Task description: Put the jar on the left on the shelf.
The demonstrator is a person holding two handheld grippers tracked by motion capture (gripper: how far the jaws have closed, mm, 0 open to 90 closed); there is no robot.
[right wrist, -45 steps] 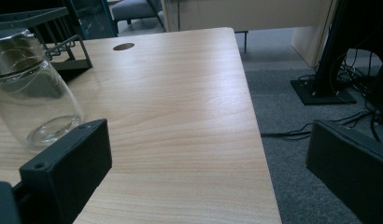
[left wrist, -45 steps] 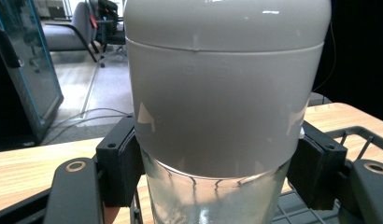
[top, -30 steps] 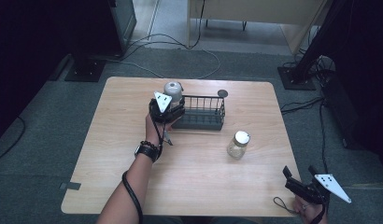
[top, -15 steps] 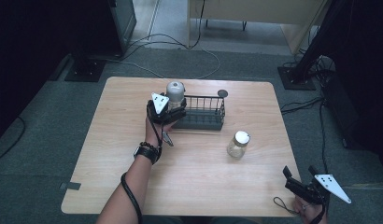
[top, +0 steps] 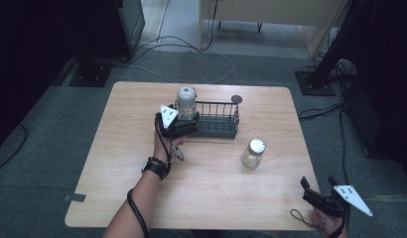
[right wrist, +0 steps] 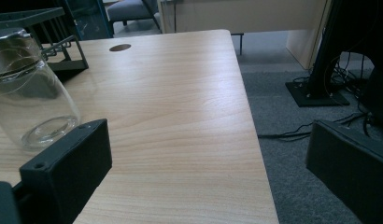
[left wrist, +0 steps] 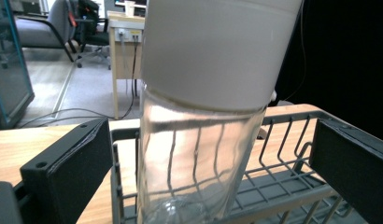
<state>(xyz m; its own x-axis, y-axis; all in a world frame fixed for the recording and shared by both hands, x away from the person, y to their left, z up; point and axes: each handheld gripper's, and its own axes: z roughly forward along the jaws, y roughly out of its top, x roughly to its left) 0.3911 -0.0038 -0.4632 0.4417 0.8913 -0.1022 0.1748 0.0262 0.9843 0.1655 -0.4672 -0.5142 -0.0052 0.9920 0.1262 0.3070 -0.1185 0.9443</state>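
Observation:
A glass jar with a pale grey lid stands upright in the left end of a dark wire basket. My left gripper reaches in from the basket's near left side. In the left gripper view its jaws have just been opening and now stand wide on either side of the jar, with a gap at each pad. A second glass jar with a white lid stands on the table to the right of the basket. My right gripper hovers open at the table's near right corner, holding nothing, with that jar ahead on its left.
The wooden table has a dark round cable hole behind the basket. Grey carpet with cables, a black stand base and a wooden cabinet lie beyond the far edge. In the right gripper view the table's edge drops to the floor.
The left gripper has let go of the jar in the basket and its jaws stand apart; the hand has eased slightly back. The right gripper has kept still.

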